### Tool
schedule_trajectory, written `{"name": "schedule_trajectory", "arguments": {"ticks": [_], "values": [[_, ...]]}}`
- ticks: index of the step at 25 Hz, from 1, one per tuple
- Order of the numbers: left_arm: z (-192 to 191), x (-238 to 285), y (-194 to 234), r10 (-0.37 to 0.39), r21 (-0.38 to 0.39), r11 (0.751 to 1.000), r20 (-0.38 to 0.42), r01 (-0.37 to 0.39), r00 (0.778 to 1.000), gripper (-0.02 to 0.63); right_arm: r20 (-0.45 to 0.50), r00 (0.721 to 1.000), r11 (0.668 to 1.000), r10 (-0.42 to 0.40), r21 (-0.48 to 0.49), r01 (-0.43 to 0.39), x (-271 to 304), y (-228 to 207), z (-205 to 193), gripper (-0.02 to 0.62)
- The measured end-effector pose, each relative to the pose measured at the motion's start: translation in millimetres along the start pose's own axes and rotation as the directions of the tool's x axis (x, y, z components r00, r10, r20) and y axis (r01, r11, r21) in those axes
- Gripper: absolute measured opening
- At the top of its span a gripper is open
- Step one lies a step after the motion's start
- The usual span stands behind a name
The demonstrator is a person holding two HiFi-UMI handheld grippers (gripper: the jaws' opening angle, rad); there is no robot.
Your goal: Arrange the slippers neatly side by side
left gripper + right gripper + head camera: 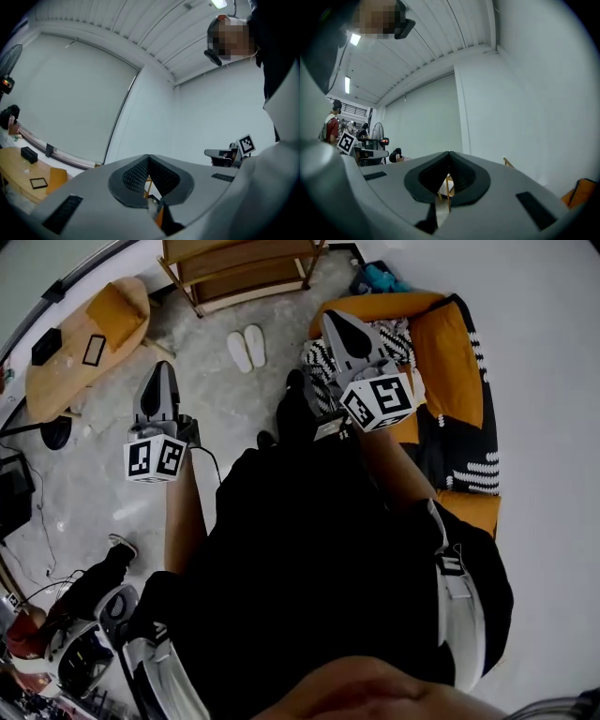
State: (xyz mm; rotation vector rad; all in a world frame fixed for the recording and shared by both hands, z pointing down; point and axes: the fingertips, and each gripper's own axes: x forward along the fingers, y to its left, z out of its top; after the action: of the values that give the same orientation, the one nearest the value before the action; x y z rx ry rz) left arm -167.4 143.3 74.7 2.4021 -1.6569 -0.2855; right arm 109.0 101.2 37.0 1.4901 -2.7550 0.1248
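On the floor [211, 395] ahead, near the wooden shelf [246, 273], the white slippers [247, 348] look paired already. My left gripper [162, 371] and right gripper [334, 320] have jaws closed, holding nothing. I'd only nudge them if the toes look uneven.

Wooden shelf [236, 274] partly beyond top edge
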Motion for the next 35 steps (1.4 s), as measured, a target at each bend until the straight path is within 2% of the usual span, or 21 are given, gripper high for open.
{"name": "schedule_trajectory", "arguments": {"ticks": [3,7,11,16,22,25,28,31,35], "values": [[-8.6,-27.9,2.8,0.008,-0.022,1.000,-0.009,-0.009,1.000,0.015,-0.030,1.000,1.000,0.003,-0.009,-0.004,-18.5,21.0,-6.5,0.032],[-9.0,-52.9,-7.1,-0.011,-0.049,0.999,0.021,0.012,1.000,0.015,-0.047,0.998,0.999,0.029,-0.012,-0.030,-33.5,38.7,-11.1,0.032],[-3.1,-74.1,-29.6,-0.009,-0.012,1.000,0.040,0.010,0.999,0.015,-0.037,0.996,0.997,0.076,-0.025,-0.077,-43.8,51.4,-3.8,0.032],[2.4,-95.8,-51.5,0.030,0.014,0.999,0.021,-0.030,0.999,0.015,-0.027,0.991,0.991,0.133,-0.021,-0.134,-62.8,68.8,5.4,0.032],[13.1,-112.3,-126.7,0.026,0.063,0.998,-0.039,-0.024,0.999,0.015,-0.057,0.988,0.989,0.146,0.020,-0.145,-128.5,53.3,13.4,0.032],[6.8,-136.5,-164.8,0.013,0.040,0.999,-0.063,-0.011,0.998,0.015,-0.075,0.987,0.989,0.144,0.042,-0.141,-179.7,57.1,5.7,0.032],[-2.0,-158.2,-199.4,-0.017,0.048,0.999,-0.096,0.022,0.995,0.015,-0.087,0.985,0.989,0.146,0.045,-0.142,-220.5,64.1,-3.6,0.032],[-12.9,-176.4,-219.6,-0.036,0.066,0.997,-0.137,0.045,0.990,0.015,-0.111,0.984,0.987,0.143,0.085,-0.134,-247.7,73.0,-21.7,0.032],[-4.5,-193.8,-218.5,-0.043,0.079,0.996,-0.094,0.051,0.995,0.015,-0.125,0.984,0.987,0.130,0.115,-0.116,-264.3,93.4,-38.6,0.032]]}}
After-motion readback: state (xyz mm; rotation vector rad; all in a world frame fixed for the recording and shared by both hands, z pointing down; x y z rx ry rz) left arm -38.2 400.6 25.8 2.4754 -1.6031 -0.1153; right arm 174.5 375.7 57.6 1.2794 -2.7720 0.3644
